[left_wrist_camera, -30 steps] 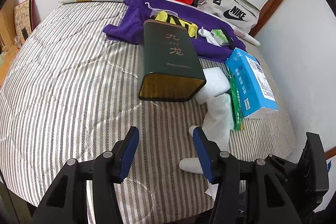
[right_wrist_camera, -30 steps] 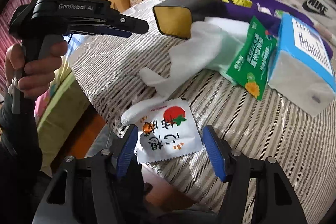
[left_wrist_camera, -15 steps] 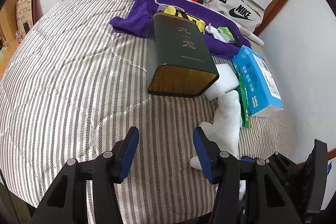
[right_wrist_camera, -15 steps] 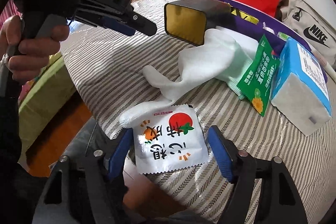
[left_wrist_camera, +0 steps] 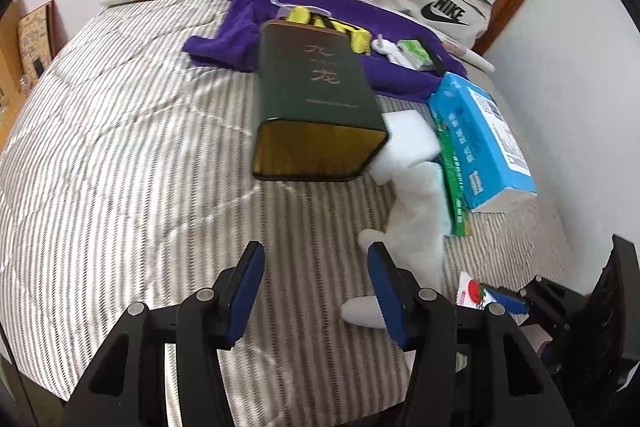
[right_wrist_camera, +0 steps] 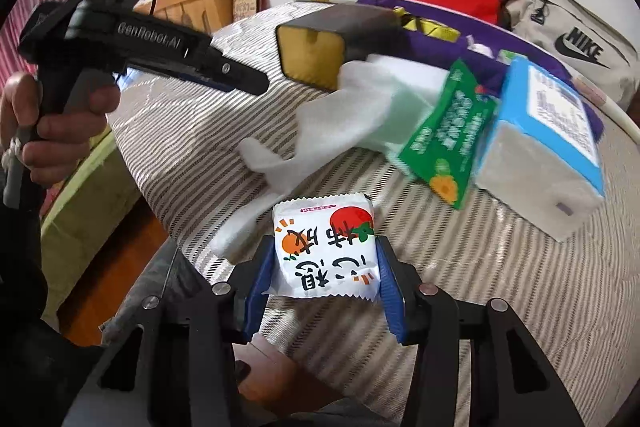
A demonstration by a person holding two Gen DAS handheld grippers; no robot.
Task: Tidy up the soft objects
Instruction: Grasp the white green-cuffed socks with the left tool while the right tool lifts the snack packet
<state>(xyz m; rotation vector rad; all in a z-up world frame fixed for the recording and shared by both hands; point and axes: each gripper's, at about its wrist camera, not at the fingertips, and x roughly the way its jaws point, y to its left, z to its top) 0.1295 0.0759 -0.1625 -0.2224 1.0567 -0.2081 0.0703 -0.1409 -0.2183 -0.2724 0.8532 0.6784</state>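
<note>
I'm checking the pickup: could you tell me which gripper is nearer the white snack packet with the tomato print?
Right. The right gripper has closed on the snack packet; the left gripper hangs empty over the bed, off to the side.

Both claws are showing matte black angular frames with blue pads lining the inner faces of the fingers. On the left claw (left_wrist_camera: 312, 291), round silver screws are sitting at the finger joints, and the same screws are dotting the right claw (right_wrist_camera: 326, 271). From the right wrist view, the left claw's black body is carrying white "GenRobot.AI" lettering along its side, with a thin black cable trailing up behind it and a grey trigger below. A hand (right_wrist_camera: 52, 131) is wearing a dark sleeve at the wrist.
</note>
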